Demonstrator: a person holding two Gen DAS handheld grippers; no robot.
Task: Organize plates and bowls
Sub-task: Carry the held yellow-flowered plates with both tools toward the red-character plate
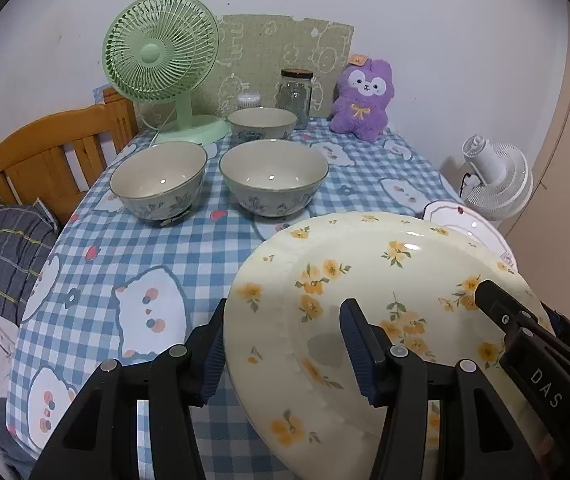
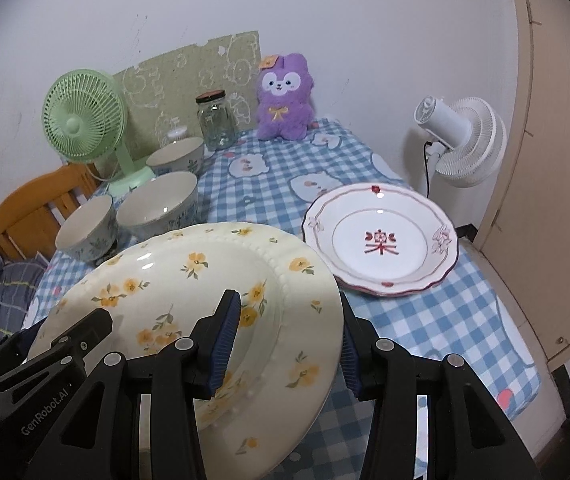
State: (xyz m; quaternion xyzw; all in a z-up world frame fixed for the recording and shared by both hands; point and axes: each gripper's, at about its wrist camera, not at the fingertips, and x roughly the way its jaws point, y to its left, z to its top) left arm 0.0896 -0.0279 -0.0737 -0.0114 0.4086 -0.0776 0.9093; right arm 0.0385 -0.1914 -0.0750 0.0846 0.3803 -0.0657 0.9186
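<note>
A cream plate with yellow flowers (image 1: 365, 272) (image 2: 189, 280) hangs tilted above the near part of the checked tablecloth. My left gripper (image 1: 285, 348) is shut on its left rim, one finger under the edge and one on the face. My right gripper (image 2: 287, 344) is shut on the opposite rim in the same way. Each gripper shows in the other's view, the right gripper's fingers (image 1: 501, 308) and the left gripper's fingers (image 2: 81, 336). A white plate with red trim (image 2: 381, 240) (image 1: 473, 220) lies flat just right of the held plate. Three flowered bowls (image 1: 161, 180) (image 1: 273, 176) (image 1: 263, 122) stand further back.
Along the wall stand a green fan (image 1: 161, 56), a glass jar (image 1: 295, 94) and a purple plush toy (image 1: 361, 100). A white fan (image 2: 465, 140) is off the table's right edge. A wooden headboard (image 1: 45, 152) and a plaid pillow (image 1: 1, 248) lie to the left.
</note>
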